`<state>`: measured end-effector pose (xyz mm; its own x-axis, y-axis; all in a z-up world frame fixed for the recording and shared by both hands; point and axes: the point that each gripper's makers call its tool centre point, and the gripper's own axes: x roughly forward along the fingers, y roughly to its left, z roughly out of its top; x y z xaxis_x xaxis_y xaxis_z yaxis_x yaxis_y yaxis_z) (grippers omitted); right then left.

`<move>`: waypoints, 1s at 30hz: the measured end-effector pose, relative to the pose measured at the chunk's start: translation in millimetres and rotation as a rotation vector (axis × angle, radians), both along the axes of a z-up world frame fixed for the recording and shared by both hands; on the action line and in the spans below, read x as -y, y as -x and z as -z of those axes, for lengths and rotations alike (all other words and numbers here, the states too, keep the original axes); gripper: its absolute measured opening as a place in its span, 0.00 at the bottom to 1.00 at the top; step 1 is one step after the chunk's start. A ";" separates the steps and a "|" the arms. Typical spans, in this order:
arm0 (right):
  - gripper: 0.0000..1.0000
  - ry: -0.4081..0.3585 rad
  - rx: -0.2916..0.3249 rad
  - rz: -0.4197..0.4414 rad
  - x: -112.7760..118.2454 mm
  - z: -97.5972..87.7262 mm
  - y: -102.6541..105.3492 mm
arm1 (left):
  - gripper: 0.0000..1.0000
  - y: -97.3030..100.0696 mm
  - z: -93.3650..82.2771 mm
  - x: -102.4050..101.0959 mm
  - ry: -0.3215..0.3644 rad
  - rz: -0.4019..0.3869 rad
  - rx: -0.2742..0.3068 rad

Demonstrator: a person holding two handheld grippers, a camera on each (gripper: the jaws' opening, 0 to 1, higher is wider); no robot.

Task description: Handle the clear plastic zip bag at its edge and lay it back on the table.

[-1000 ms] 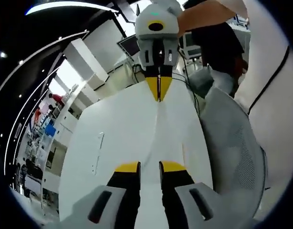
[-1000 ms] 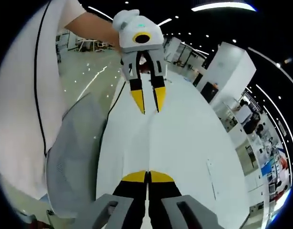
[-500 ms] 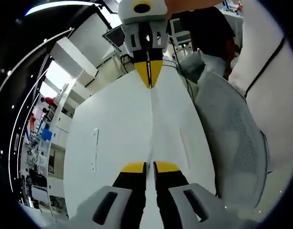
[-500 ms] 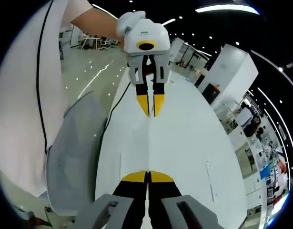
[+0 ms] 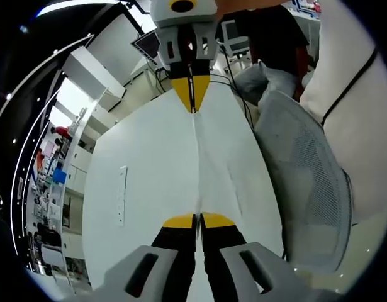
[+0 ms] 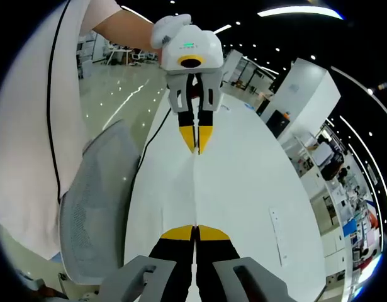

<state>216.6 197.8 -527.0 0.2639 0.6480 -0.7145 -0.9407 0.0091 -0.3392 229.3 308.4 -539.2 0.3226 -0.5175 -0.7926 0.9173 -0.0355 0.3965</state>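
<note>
At centre frame, the clear bag [image 5: 196, 163] is held taut over the table [image 5: 136, 182] between left gripper [image 5: 198, 220] and right gripper [image 6: 196, 233], both clamped on its edges; lowering and release are judged next.

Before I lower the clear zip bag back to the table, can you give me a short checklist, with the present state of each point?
1. Left tool shut on the bag's edge: ok, its yellow tips are together on the edge.
2. Right tool shut on the opposite edge: ok, tips together.
3. Clear zip bag stretched between the two tools: ok, its edge runs as a straight line from one tool to the other.
4. Bag over the white table: ok, the table lies beneath it in both views.
5. Bag lifted free of the table: cannot tell, the plastic is too clear to judge.
6. Mesh chair apart from the bag: ok, it stands beside the table.
</note>
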 end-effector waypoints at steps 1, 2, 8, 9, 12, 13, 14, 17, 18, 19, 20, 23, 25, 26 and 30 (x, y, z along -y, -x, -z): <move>0.00 -0.001 0.000 0.000 -0.2 0.0 -0.4 | 0.00 1.0 0.5 0.0 -0.001 0.002 -0.004; 0.00 -0.001 -0.002 0.000 -0.1 0.3 -0.4 | 0.00 2.2 1.0 0.0 -0.003 0.002 -0.010; 0.00 0.003 -0.005 -0.002 -1.2 1.3 -0.1 | 0.00 5.6 3.2 -0.7 -0.007 -0.014 -0.042; 0.00 0.004 -0.005 -0.001 -1.0 1.6 -0.5 | 0.00 5.5 3.2 -0.6 -0.007 -0.014 -0.041; 0.00 0.003 -0.007 0.003 -0.9 1.4 -0.8 | 0.00 5.6 2.8 0.2 -0.009 -0.019 -0.041; 0.00 0.003 -0.005 0.002 -0.5 1.5 -1.4 | 0.00 5.7 2.8 0.3 -0.009 -0.020 -0.042; 0.00 0.002 -0.008 0.004 -0.1 1.8 -1.6 | 0.00 6.6 2.9 0.7 -0.008 -0.023 -0.050; 0.00 -0.001 -0.014 0.010 1.2 2.8 -1.8 | 0.00 7.0 2.2 2.4 -0.005 -0.027 -0.053; 0.00 -0.002 -0.015 0.011 1.4 3.1 -1.8 | 0.00 7.1 2.3 2.3 -0.004 -0.030 -0.056; 0.00 -0.003 -0.013 0.011 1.7 3.2 -2.1 | 0.00 7.3 2.4 2.5 -0.004 -0.031 -0.058; 0.00 -0.007 -0.018 0.015 1.6 3.5 -2.2 | 0.00 8.1 2.6 2.5 -0.006 -0.031 -0.062; 0.00 -0.007 -0.021 0.017 1.3 5.5 -2.3 | 0.00 8.7 3.9 2.5 -0.014 -0.030 -0.065; 0.00 -0.006 -0.025 0.018 1.0 6.9 -2.4 | 0.00 8.5 5.3 2.6 -0.017 -0.032 -0.070; 0.00 -0.006 -0.028 0.018 0.7 7.7 -2.3 | 0.00 8.8 5.7 2.5 -0.019 -0.032 -0.073; 0.00 -0.009 -0.027 0.018 0.4 8.0 -3.4 | 0.00 9.9 7.6 2.2 -0.027 -0.028 -0.081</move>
<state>219.9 197.4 -535.0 0.2567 0.6495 -0.7157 -0.9490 0.0294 -0.3138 219.4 306.2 -546.8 0.2711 -0.4870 -0.8303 0.9470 -0.0196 0.3207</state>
